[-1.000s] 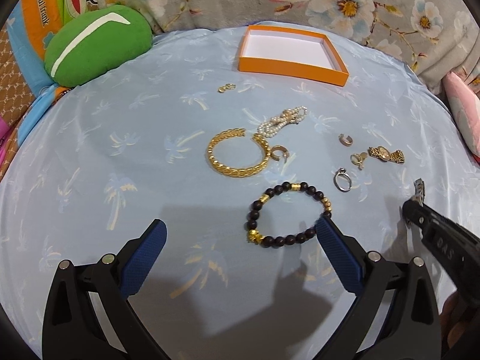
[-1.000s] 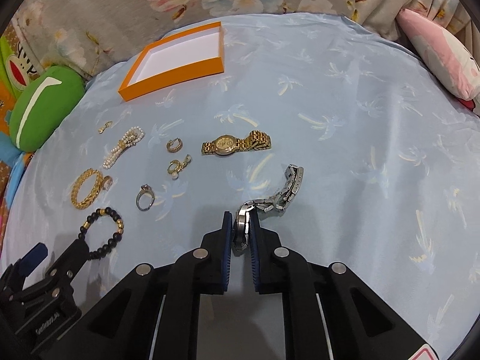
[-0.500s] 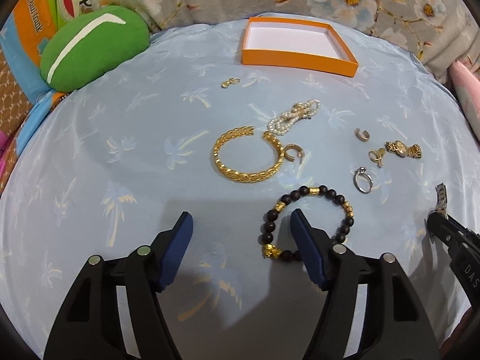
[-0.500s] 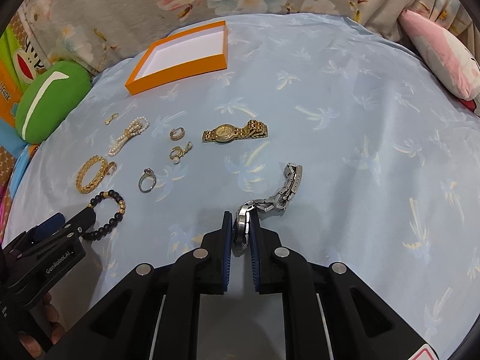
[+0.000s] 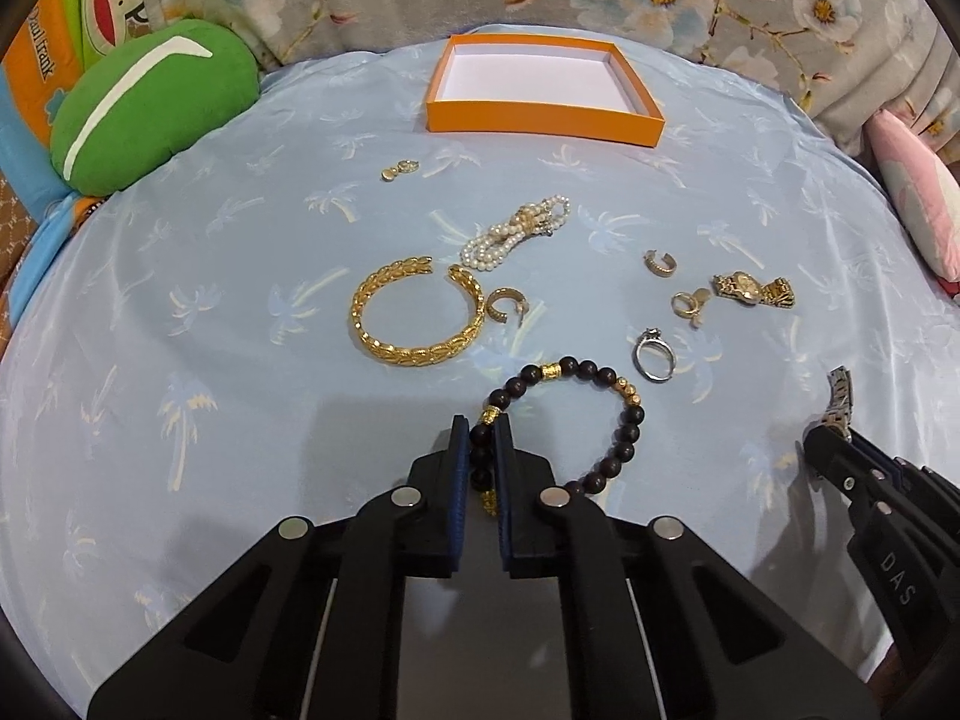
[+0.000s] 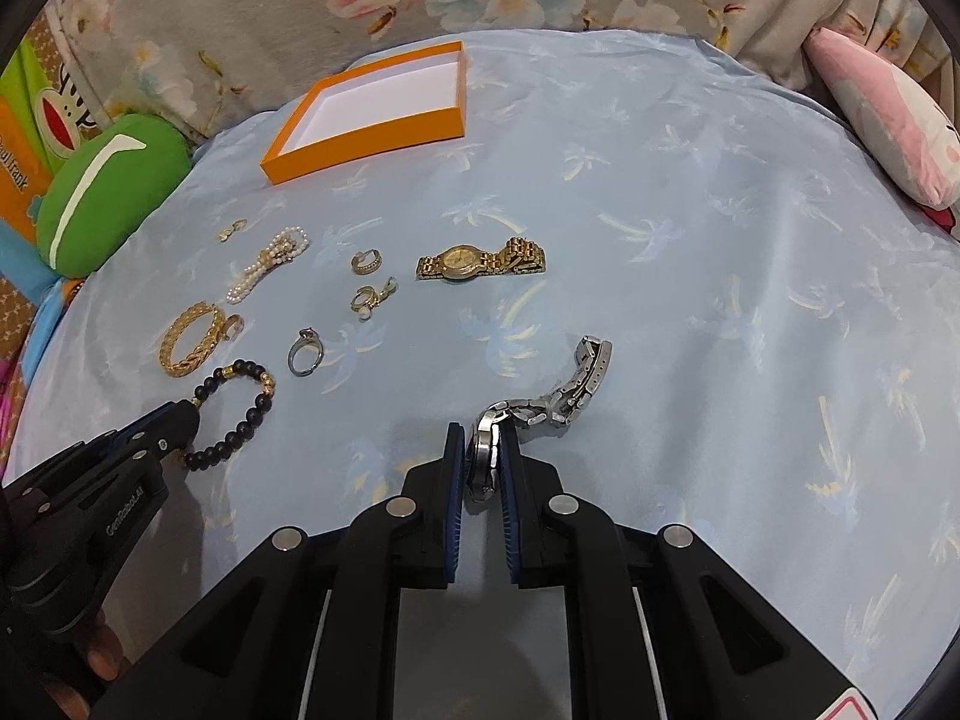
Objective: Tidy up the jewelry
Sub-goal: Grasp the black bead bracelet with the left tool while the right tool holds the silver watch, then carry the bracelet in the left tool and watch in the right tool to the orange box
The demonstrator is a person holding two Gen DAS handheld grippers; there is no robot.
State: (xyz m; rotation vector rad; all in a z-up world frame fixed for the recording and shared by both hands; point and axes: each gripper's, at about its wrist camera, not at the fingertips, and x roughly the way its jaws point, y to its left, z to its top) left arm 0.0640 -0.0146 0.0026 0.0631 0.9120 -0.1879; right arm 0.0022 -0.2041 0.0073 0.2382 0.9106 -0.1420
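Jewelry lies scattered on the blue bedsheet (image 5: 180,276). The left gripper (image 5: 481,447) pinches the bead bracelet (image 5: 606,414) near the gold bangle (image 5: 417,321); the right gripper (image 6: 482,450) clamps the silver watch (image 6: 564,396). The orange box (image 5: 543,90) sits far, rings (image 5: 654,351) lying between.

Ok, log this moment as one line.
left gripper: shut on dark beaded bracelet | right gripper: shut on silver metal watch | orange cardboard box: empty

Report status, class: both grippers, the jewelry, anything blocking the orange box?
Left gripper shut on beaded bracelet. Right gripper shut on silver watch. Orange box holds nothing; path looks open.
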